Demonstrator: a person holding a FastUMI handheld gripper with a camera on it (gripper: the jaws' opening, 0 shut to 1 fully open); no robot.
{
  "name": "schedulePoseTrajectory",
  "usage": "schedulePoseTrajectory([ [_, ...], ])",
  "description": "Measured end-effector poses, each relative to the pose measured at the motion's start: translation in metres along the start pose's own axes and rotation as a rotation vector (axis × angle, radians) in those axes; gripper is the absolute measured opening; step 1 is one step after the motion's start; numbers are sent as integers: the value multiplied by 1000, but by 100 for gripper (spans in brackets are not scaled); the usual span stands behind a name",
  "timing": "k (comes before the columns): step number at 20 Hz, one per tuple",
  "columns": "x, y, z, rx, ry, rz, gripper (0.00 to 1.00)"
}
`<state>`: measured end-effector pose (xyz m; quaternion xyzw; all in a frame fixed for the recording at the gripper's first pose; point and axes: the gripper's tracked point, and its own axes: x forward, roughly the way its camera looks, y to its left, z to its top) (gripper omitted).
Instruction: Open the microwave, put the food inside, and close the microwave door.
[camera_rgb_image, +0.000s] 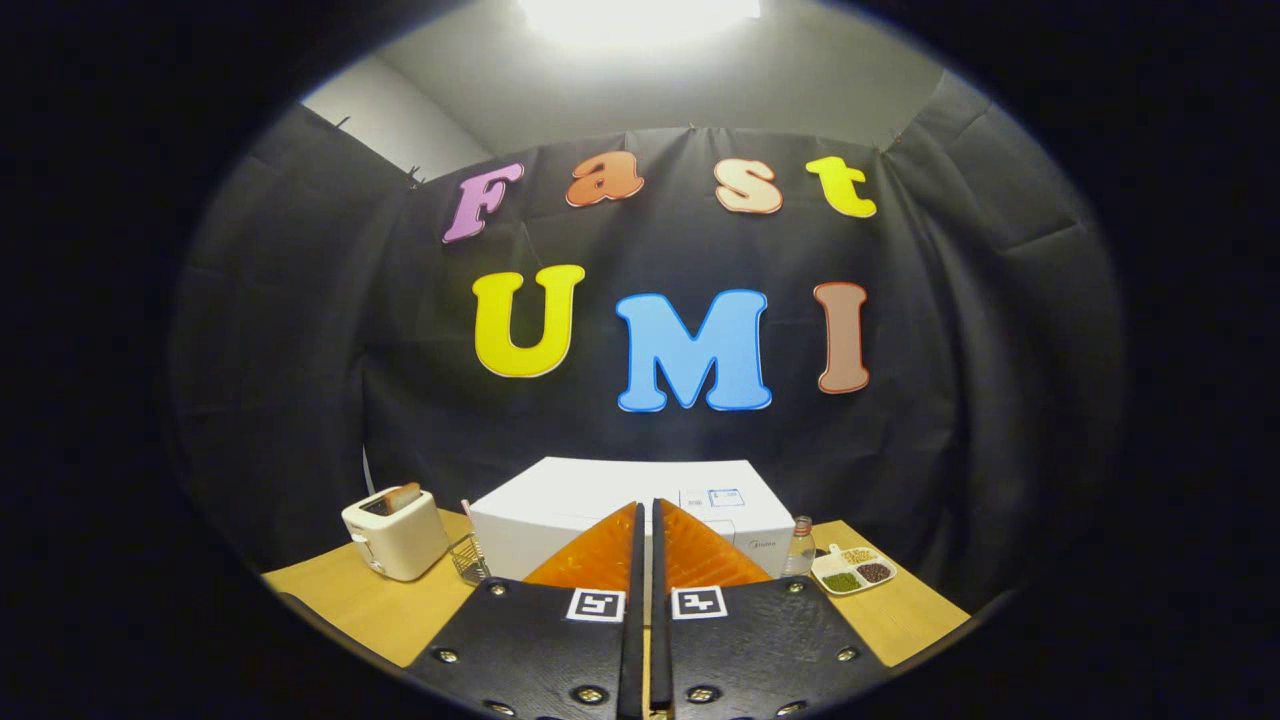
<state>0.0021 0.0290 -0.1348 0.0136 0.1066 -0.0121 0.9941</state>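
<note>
Closed tongs (646, 515) point at the white microwave (560, 500) just beyond.

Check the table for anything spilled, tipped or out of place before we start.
Nothing stands out. The microwave sits square on the table, toaster upright beside it, divided food plate level with nothing spilled. The hand-held gripper is shut on nothing, short of the microwave.

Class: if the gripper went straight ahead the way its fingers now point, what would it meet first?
Most likely the white microwave, directly beyond the gripper, whose fingers are closed together on nothing. Depth is hard to judge.
</note>
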Motion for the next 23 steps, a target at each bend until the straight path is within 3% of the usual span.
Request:
schedulePoseTrajectory([
  [2, -14, 5, 23, -9, -29, -5, 3],
  [6, -33, -1, 67, -25, -120, -96, 6],
  [8, -36, -1, 62, -20, -93, -134, 24],
  [9, -33, 8, 62, -24, -83, -107, 47],
  [10, -31, 18, 58, -24, -65, -65, 60],
  [12, -25, 27, 43, -5, -3, -35, 99],
  [23, -31, 24, 45, -17, -68, -77, 96],
])
